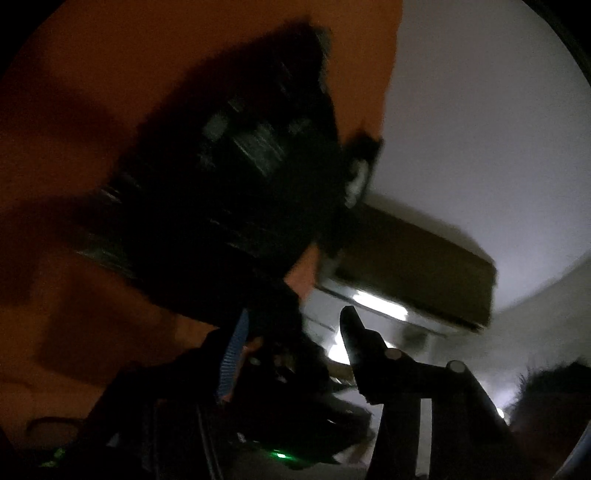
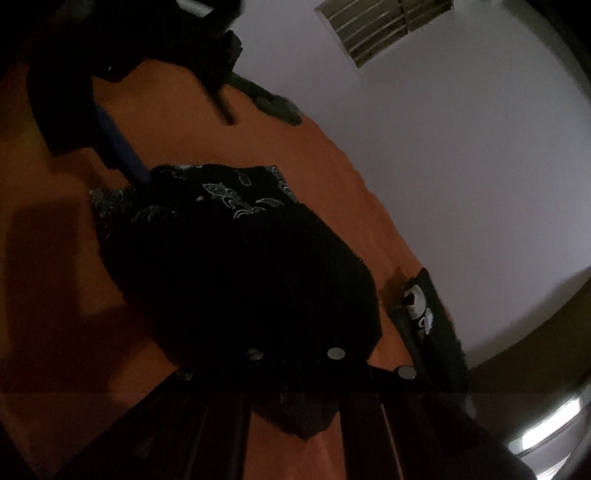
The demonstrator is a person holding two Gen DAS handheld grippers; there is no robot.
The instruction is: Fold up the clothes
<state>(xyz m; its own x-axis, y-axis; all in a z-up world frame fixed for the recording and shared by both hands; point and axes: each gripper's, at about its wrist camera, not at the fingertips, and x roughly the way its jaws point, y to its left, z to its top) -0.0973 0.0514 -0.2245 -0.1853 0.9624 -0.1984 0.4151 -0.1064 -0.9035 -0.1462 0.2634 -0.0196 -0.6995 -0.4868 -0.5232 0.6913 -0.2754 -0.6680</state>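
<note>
A black garment (image 2: pixel 236 266) with white paisley print lies bunched on the orange surface (image 2: pixel 332 177). In the right wrist view it covers my right gripper (image 2: pixel 295 347). The fingertips are hidden in the cloth, and a fold hangs below the linkage. My left gripper (image 2: pixel 186 149) stands at the garment's far edge with its blue pad (image 2: pixel 118 144) touching the cloth. In the left wrist view the left gripper (image 1: pixel 295 314) is open. Its blue pad (image 1: pixel 232 358) and black finger (image 1: pixel 356 343) stand apart below the blurred black garment (image 1: pixel 240 177), and nothing is pinched between them.
A second dark cloth with a white print (image 2: pixel 421 306) lies at the orange surface's edge, and a dark greenish item (image 2: pixel 277 105) lies farther off. Beyond are a pale wall (image 2: pixel 461 166), a barred vent (image 2: pixel 384 26) and a brown box-like shape (image 1: pixel 413 258). A person's hair (image 1: pixel 554 387) shows low right.
</note>
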